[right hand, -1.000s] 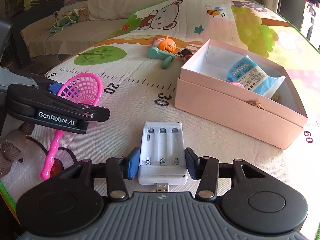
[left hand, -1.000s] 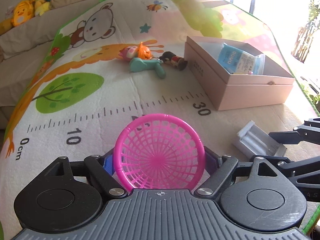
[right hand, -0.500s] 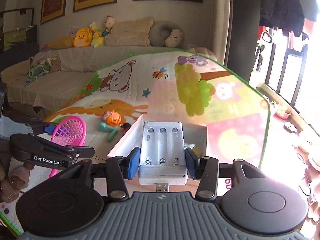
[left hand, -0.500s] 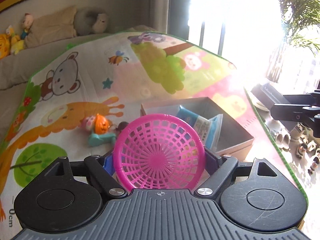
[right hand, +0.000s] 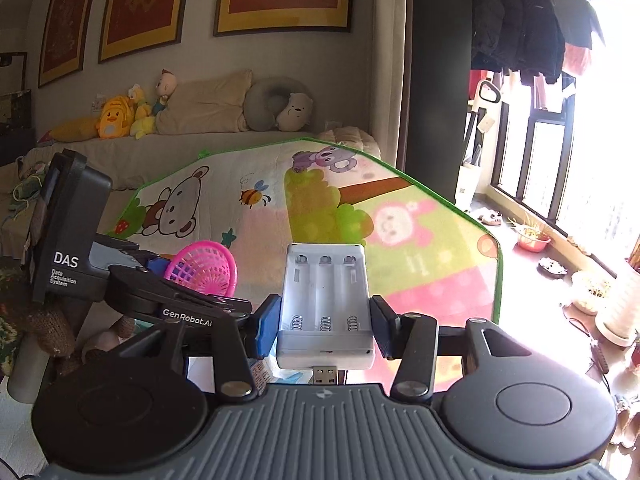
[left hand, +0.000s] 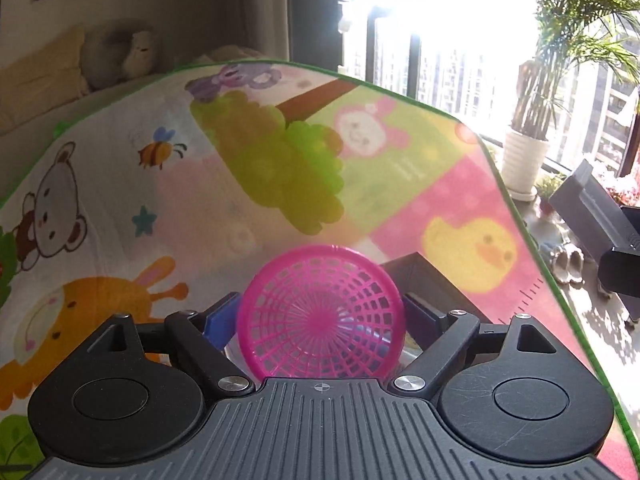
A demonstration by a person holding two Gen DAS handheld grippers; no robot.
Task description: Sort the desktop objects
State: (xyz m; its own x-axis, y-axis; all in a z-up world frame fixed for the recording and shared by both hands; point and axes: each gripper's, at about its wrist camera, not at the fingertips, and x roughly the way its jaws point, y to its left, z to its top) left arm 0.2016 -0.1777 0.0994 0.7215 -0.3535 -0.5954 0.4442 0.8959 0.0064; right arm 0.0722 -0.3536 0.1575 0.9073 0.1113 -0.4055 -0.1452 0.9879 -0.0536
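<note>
The left tool [left hand: 320,312] carries the pink net scoop [left hand: 320,312] bowl-forward between its blue pads; its jaws have just been opening with the scoop between them, and the pads now look to stand just off the rim on both sides, though the backlight makes that gap hard to be sure of; I read this as a release, since the dark corner of the box [left hand: 424,276] shows just behind the scoop at its 2 o'clock, so the scoop is probably being let go over the box. The play mat [left hand: 280,184] fills the view from 9 o'clock round to 1 o'clock, with nothing else of the task's lying on the part that shows.

In the right wrist view the left tool and the scoop sit at 9 o'clock of the right tool [right hand: 324,316]; the right tool pinches the white battery charger [right hand: 326,292] by its long sides, slots up and plug toward the camera; a flat side grip like this keeps the light case level and lets it drop flat; it looks held waiting its turn at the box.
</note>
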